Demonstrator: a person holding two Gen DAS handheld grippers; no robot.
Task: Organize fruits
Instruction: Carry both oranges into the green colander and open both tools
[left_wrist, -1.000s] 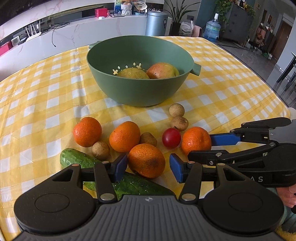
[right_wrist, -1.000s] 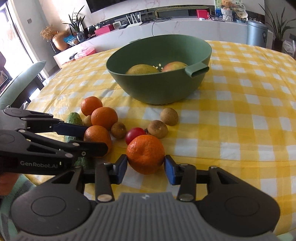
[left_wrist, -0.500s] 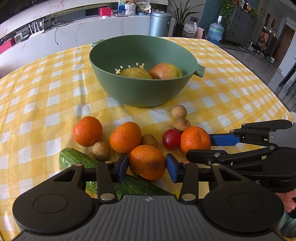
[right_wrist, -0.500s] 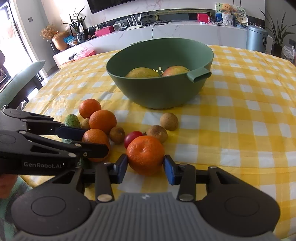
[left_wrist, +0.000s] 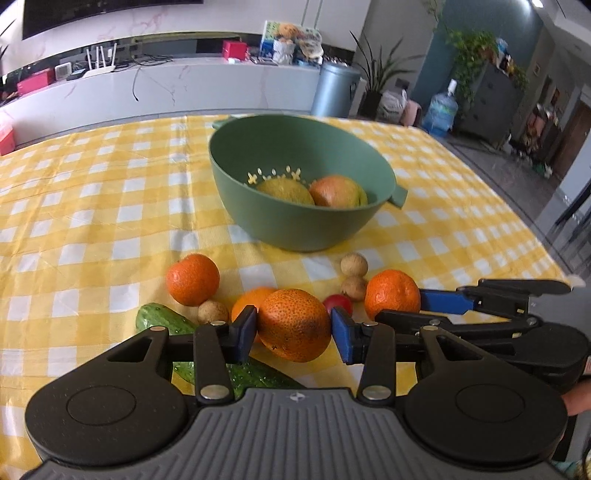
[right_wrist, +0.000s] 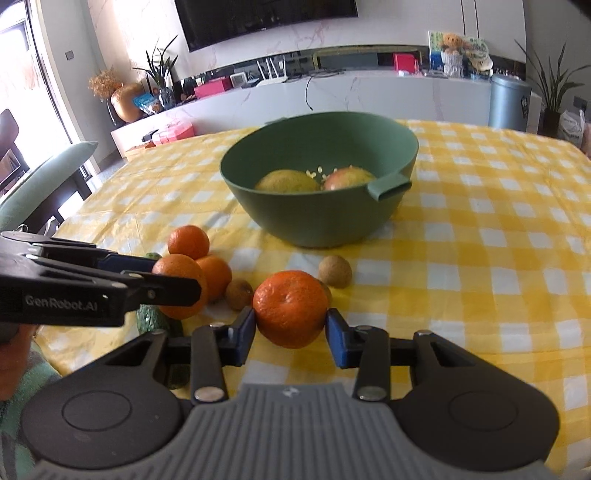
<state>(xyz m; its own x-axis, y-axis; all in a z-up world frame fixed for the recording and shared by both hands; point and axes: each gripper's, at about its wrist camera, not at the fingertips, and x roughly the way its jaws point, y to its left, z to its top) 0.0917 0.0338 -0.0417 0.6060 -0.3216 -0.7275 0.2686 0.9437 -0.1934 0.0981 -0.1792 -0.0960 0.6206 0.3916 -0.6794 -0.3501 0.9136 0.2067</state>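
My left gripper (left_wrist: 293, 330) is shut on a speckled orange (left_wrist: 294, 325) and holds it above the cloth. My right gripper (right_wrist: 290, 326) is shut on another orange (right_wrist: 290, 308), lifted too; that orange shows in the left wrist view (left_wrist: 392, 294). The green bowl (left_wrist: 236, 162) stands beyond, holding a yellow-green fruit (left_wrist: 284, 189) and a reddish apple (left_wrist: 334, 191). Two more oranges (left_wrist: 192, 278) (left_wrist: 248, 300), a red tomato (left_wrist: 338, 303), small brown fruits (left_wrist: 354, 264) and a cucumber (left_wrist: 162, 321) lie on the cloth.
The table has a yellow and white checked cloth (left_wrist: 92, 221). Its front edge is close below both grippers. A green chair (right_wrist: 40, 181) stands at the left side. A white counter (right_wrist: 332, 92) runs behind the table.
Both grippers closed on their oranges and lifted them off the cloth. Both cameras now look from higher up and tilted toward the bowl.
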